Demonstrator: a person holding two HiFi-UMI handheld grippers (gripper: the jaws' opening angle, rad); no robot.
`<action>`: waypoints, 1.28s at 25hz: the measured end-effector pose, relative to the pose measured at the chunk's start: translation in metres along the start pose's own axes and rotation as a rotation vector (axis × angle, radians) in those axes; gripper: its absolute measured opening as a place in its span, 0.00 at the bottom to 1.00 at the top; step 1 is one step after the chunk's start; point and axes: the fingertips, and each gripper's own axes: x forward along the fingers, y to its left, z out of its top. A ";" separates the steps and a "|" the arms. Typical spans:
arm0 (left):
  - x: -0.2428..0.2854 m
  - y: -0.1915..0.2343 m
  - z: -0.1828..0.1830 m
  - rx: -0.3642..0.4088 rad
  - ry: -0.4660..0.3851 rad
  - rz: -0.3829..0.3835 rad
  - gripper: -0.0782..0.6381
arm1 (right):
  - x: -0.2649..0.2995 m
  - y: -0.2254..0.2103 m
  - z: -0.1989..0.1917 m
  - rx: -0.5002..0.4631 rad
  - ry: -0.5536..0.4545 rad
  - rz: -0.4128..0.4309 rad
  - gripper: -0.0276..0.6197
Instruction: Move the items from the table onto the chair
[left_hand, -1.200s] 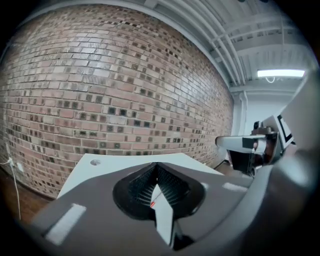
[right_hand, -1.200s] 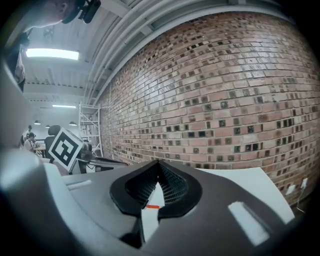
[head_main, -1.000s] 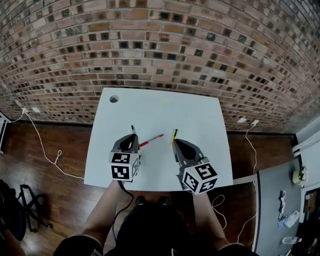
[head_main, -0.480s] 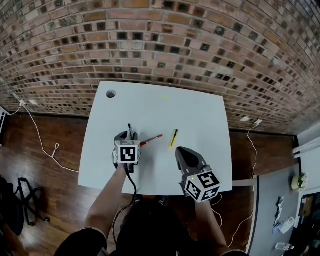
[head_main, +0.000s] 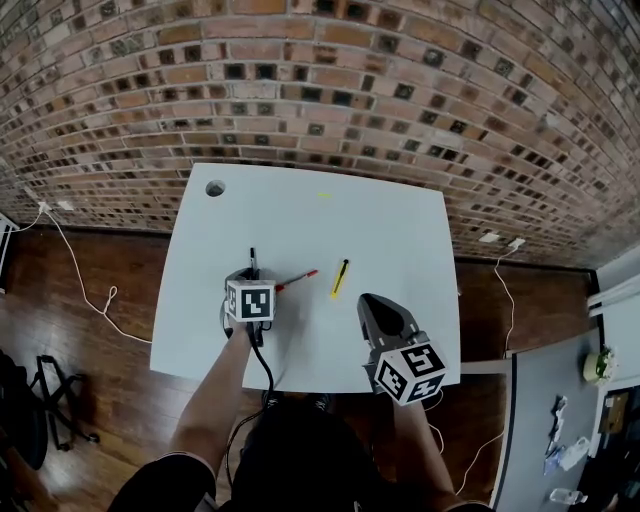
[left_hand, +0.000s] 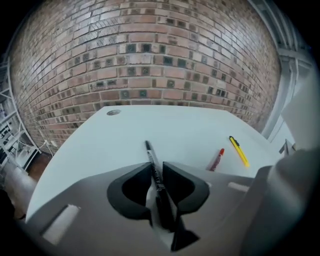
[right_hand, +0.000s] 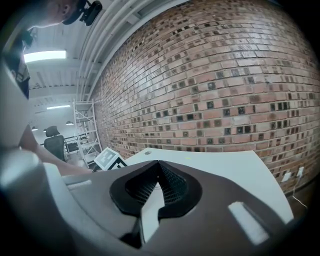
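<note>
Left gripper (head_main: 250, 274) has dropped right down onto the rectangular white table (head_main: 380, 230) since a second ago. It sits left of centre in the head view, pointing steeply down. Its jaws have just been closing, and in the left gripper view they now press on both sides of the slim black pen (left_hand: 151, 154), so I'm calling that a grip. The pen's tip pokes out past the jaws toward the upper edge of the frame, and the pen looks like it's still on the tabletop.

Right gripper (head_main: 373, 301) has slid back a bit toward the lower right of the head view. It hovers over the near edge of the table. The right gripper view shows its jaw tips meeting with nothing between them, so it's closed and empty.

Other two items haven't budged. A thin red pen (head_main: 297, 279) lies just right of the left gripper, and the yellow stick-shaped tool with a black end (head_main: 340, 277) lies just beyond it, apart from both grippers. All three things are on the table, mid-frame. Behind it, the brown brick wall (head_main: 320, 80) fills the top of the frame.
</note>
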 end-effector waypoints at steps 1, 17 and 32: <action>0.000 0.000 0.000 0.004 -0.001 0.003 0.19 | -0.001 -0.001 0.001 0.001 -0.003 -0.001 0.05; -0.113 -0.035 0.092 0.047 -0.383 -0.192 0.19 | -0.029 -0.004 0.040 -0.028 -0.129 -0.018 0.05; -0.282 -0.123 0.155 0.083 -0.793 -0.452 0.19 | -0.072 0.008 0.100 -0.127 -0.288 -0.016 0.05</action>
